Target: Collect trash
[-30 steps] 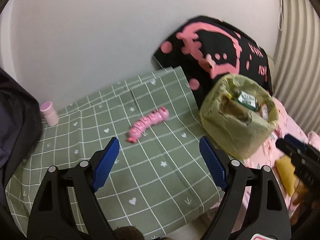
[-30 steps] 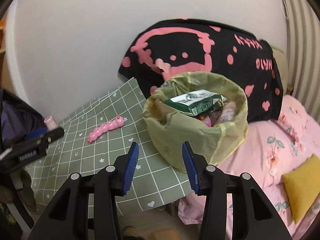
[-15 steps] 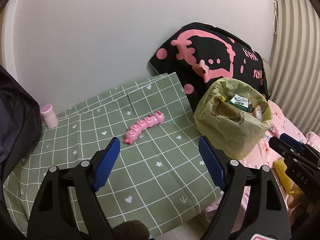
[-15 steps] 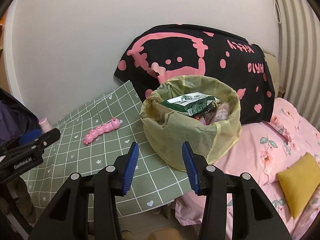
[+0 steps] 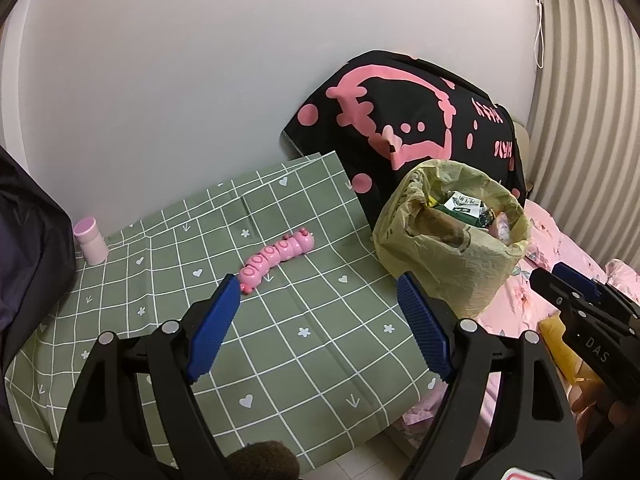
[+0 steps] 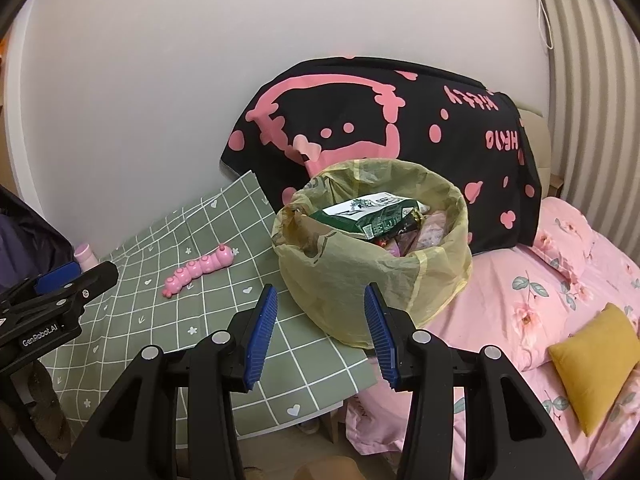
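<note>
A bin lined with a yellow bag (image 5: 452,248) (image 6: 372,264) stands at the right edge of the green checked cloth (image 5: 280,320) (image 6: 192,272). It holds a green wrapper (image 6: 372,216) and other trash. A pink caterpillar toy (image 5: 276,254) (image 6: 200,270) lies on the cloth. My left gripper (image 5: 320,320) is open and empty above the cloth, short of the toy. My right gripper (image 6: 320,324) is open and empty, just in front of the bin. Each gripper shows in the other's view, the right one (image 5: 580,312) and the left one (image 6: 60,292).
A small pink bottle (image 5: 90,240) stands at the cloth's far left by a dark bag (image 5: 28,248). A black and pink blanket (image 6: 400,136) hangs behind the bin. A pink floral bed (image 6: 540,300) with a yellow cushion (image 6: 596,364) lies to the right.
Both grippers have drawn back and risen a little, so the cloth, toy and bin look smaller and farther. Both stay open and empty.
</note>
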`<control>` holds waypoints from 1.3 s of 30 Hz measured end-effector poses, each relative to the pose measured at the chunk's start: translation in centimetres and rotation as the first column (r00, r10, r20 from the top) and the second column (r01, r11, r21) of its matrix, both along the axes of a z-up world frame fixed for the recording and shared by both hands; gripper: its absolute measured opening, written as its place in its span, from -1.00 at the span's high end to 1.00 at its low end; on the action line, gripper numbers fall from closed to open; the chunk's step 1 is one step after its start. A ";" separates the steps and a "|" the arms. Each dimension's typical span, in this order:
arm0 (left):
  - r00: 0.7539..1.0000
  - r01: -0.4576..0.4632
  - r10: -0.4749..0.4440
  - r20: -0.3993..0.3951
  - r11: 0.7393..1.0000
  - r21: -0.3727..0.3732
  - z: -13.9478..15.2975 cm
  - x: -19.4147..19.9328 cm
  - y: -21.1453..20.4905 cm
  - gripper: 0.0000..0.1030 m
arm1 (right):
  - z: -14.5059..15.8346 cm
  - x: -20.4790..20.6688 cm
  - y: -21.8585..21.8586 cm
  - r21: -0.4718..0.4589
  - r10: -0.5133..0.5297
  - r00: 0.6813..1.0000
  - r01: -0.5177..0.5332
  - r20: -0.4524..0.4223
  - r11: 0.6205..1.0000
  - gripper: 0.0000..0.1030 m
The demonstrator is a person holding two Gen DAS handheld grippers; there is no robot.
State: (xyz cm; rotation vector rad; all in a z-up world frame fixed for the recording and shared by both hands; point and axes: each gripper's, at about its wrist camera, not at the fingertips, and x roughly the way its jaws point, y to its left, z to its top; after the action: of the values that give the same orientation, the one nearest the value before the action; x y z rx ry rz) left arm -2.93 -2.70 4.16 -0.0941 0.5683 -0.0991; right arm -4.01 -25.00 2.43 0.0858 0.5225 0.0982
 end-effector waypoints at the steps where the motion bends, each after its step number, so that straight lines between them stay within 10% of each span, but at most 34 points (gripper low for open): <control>1: 1.000 0.001 -0.001 0.003 1.000 0.000 0.1 -0.1 -0.1 -0.48 | 0.0 0.0 -0.1 0.002 -0.003 1.000 0.003 0.000 1.000 0.17; 39: 1.000 0.024 -0.024 0.012 1.000 0.000 0.4 -0.6 -1.1 -0.48 | 0.4 -0.7 -0.6 0.010 -0.024 1.000 0.023 0.010 1.000 0.17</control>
State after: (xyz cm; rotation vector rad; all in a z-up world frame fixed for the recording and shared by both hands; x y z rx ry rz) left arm -3.52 -3.81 4.61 -0.0872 0.5578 -0.1235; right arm -4.69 -25.61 2.85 0.1014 0.5105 0.0783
